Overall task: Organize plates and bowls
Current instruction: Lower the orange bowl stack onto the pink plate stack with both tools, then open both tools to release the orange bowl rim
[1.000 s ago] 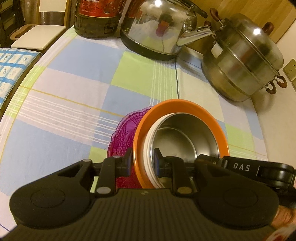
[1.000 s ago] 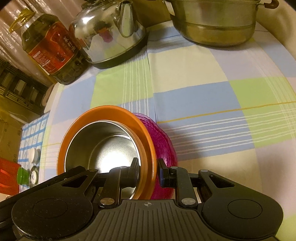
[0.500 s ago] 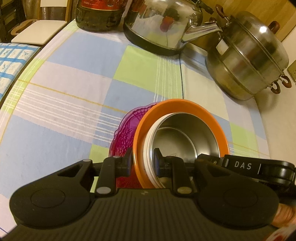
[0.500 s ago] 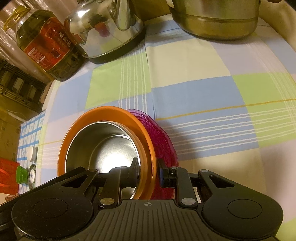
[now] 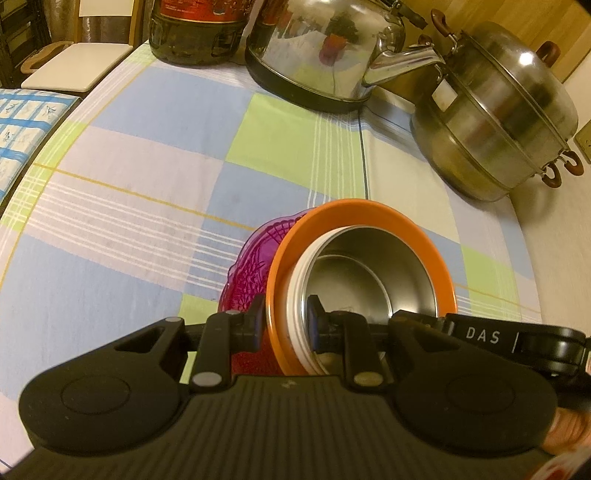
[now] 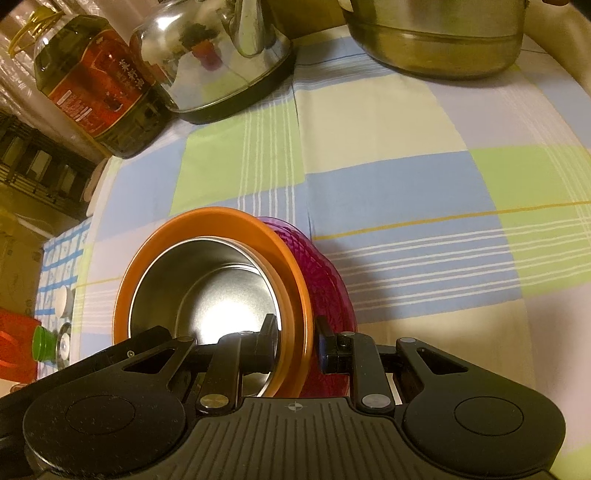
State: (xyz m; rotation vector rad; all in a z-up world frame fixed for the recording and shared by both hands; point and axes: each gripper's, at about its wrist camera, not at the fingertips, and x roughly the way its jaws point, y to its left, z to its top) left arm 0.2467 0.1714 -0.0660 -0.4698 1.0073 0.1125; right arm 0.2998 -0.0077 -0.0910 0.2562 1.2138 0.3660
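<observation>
A tilted stack of dishes is held between both grippers: a magenta patterned plate [image 5: 247, 273] at the back, an orange plate [image 5: 369, 210] on it, and a steel bowl [image 5: 388, 266] nested inside. My left gripper [image 5: 286, 321] is shut on the stack's rim at one side. The right gripper's black body [image 5: 480, 334] shows at the opposite rim. In the right wrist view my right gripper [image 6: 297, 347] is shut on the rim of the orange plate [image 6: 207, 218], with the magenta plate [image 6: 332, 266] at its outer finger and the steel bowl [image 6: 221, 306] at its inner one. The stack's lower edge is hidden.
The checked tablecloth [image 5: 147, 184] spreads beneath. At the back stand a steel kettle [image 5: 325, 48], a lidded steel steamer pot [image 5: 495, 110] and a big oil bottle [image 5: 195, 29]. A chair seat [image 5: 74, 66] lies beyond the far left edge. A green-capped bottle [image 6: 44, 343] stands off the table's side.
</observation>
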